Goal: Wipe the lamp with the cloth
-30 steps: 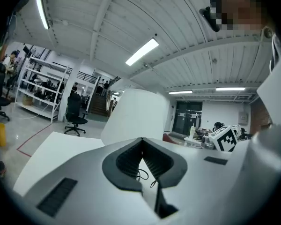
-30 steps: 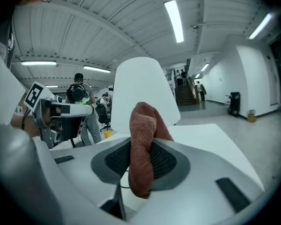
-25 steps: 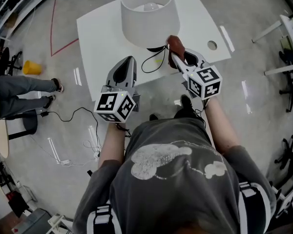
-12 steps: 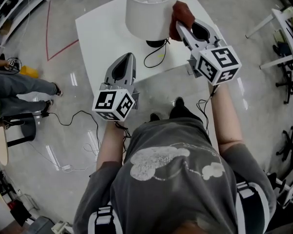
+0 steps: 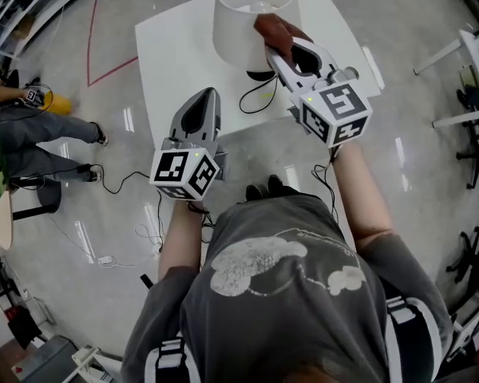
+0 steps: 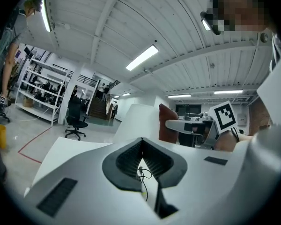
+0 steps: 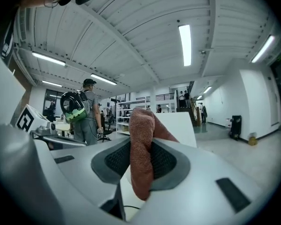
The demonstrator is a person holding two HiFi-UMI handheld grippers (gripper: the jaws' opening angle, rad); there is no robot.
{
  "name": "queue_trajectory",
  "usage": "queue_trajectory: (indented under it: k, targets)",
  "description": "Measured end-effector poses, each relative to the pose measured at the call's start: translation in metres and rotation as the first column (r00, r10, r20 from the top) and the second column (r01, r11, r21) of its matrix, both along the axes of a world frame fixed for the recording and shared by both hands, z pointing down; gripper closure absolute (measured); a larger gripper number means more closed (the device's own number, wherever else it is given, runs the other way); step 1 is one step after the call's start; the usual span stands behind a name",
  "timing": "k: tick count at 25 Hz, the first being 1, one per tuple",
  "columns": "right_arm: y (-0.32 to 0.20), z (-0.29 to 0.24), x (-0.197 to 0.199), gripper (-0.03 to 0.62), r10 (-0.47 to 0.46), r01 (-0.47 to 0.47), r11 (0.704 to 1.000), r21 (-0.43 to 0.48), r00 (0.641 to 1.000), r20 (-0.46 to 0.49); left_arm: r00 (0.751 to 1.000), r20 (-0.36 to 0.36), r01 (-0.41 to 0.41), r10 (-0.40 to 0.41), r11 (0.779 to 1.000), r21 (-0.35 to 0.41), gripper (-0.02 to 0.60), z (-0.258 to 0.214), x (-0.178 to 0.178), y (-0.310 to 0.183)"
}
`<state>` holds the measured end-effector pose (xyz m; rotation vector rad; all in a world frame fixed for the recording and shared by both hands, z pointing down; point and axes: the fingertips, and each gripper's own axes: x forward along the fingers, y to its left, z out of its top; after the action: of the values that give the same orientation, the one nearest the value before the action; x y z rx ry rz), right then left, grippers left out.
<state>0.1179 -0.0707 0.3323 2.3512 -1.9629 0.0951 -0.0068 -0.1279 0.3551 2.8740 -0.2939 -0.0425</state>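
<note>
Two hand-held grippers show in the head view. The right hand-held gripper [image 5: 270,48] holds a brown cloth [image 5: 276,29] against the white lamp [image 5: 243,10] on the counter [image 5: 172,54]. The left hand-held gripper [image 5: 210,96] hangs apart from the lamp. In the left gripper view, its jaws are together, with nothing in them. In the right gripper view, the jaws are clamped on the cloth, the lamp just behind.

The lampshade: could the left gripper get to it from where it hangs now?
Probably yes. The left gripper hangs empty over the near edge of the table, with bare tabletop between it and the lampshade. The right gripper holds the cloth at the shade's right side, out of the way.
</note>
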Motion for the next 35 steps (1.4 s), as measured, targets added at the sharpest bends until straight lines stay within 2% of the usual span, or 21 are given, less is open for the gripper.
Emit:
queue_trajectory:
  k: [7,14,17,25,30,35]
  targets:
    - [-0.009,0.059,-0.031,0.497,-0.106,0.116,0.986,-0.116,0.99,0.091,0.998,0.035,0.054,-0.053,0.998,-0.029,0.574,0.01,-0.001,-0.008]
    - [-0.027,0.106,-0.038,0.497,-0.06,0.094,0.975,-0.199,0.983,0.172,0.999,0.047,0.011,-0.009,0.998,-0.056,0.574,0.022,0.002,-0.031]
    - [-0.032,0.115,-0.041,0.497,-0.01,0.049,0.975,-0.217,0.984,0.176,0.998,0.046,-0.028,0.031,0.998,-0.065,0.575,0.028,0.002,-0.046]
    - [-0.034,0.11,-0.053,0.497,0.163,-0.125,0.973,-0.196,0.969,0.188,0.985,0.018,-0.17,0.172,0.984,-0.061,0.574,0.028,0.0,-0.078]
    - [-0.04,0.091,-0.054,0.497,0.282,-0.255,0.952,-0.166,0.945,0.166,0.961,-0.01,-0.278,0.278,0.959,-0.059,0.575,0.022,0.005,-0.1]
    - [-0.053,0.049,-0.051,0.497,0.353,-0.343,0.933,-0.107,0.929,0.109,0.938,-0.032,-0.347,0.345,0.937,-0.047,0.574,0.008,0.003,-0.123]
